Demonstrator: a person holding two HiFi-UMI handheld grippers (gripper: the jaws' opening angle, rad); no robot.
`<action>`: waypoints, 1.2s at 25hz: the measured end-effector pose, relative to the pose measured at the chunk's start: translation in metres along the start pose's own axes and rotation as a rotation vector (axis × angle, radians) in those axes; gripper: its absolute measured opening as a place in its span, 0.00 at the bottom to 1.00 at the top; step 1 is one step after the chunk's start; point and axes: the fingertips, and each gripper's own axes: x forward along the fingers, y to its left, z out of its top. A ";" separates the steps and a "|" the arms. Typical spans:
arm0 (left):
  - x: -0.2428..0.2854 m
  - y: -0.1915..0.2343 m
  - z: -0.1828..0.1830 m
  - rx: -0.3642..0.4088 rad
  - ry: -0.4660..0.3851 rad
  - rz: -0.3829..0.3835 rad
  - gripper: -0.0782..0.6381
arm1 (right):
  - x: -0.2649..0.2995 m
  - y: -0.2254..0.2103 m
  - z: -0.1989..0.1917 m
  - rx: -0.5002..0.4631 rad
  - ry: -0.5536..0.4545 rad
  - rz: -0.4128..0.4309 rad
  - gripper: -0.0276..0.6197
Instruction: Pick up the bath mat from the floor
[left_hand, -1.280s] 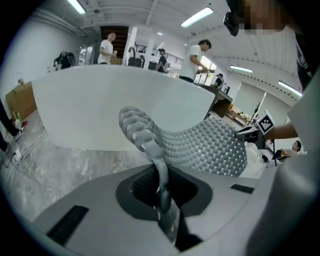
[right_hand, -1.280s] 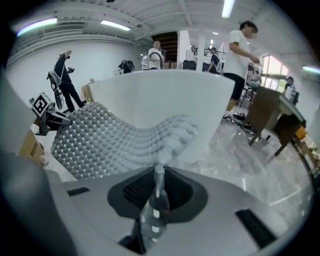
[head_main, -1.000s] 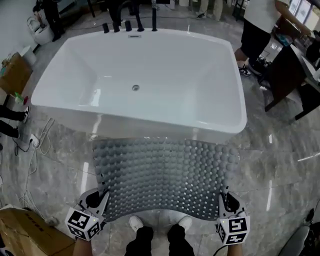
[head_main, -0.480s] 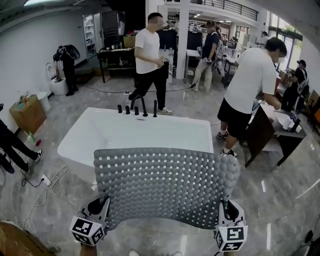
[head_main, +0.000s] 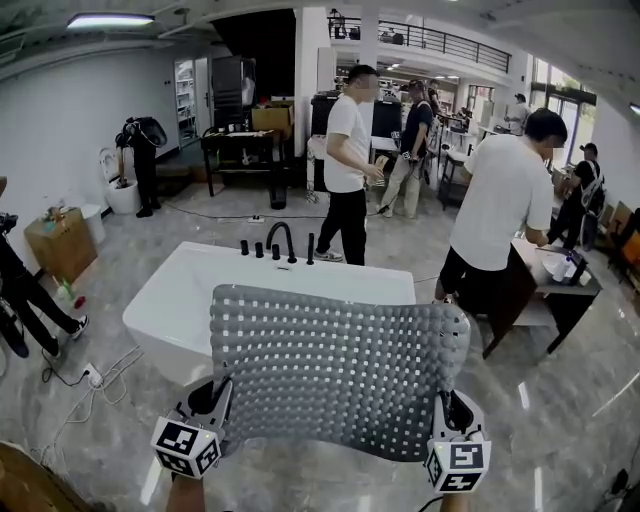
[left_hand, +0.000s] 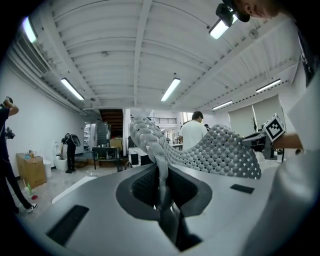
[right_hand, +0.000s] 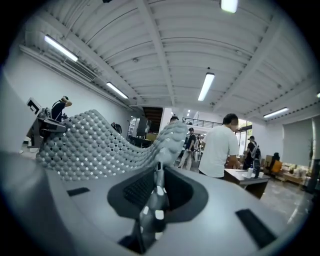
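Observation:
The grey bath mat, studded with round bumps and small holes, hangs spread out in the air in the head view, clear of the floor. My left gripper is shut on its lower left corner, my right gripper on its lower right corner. In the left gripper view the mat runs up out of the closed jaws and off to the right. The right gripper view shows the mat pinched edge-on and sweeping away to the left.
A white bathtub with black taps stands just behind the mat. Several people stand beyond it, one in a white shirt close at the right by a dark desk. A cardboard box sits at the left.
The head view has swung up from the floor and tub to the room. The mat has risen with both grippers and now hangs in front of the tub.

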 end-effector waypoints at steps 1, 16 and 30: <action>-0.001 -0.002 0.000 0.002 -0.003 -0.003 0.16 | -0.001 0.001 0.000 -0.002 -0.002 0.001 0.16; -0.009 -0.010 0.005 -0.008 -0.017 -0.011 0.16 | -0.012 0.005 0.006 0.009 -0.006 -0.008 0.16; -0.020 -0.014 -0.003 -0.002 -0.008 -0.015 0.16 | -0.024 0.016 0.004 0.010 -0.011 -0.014 0.15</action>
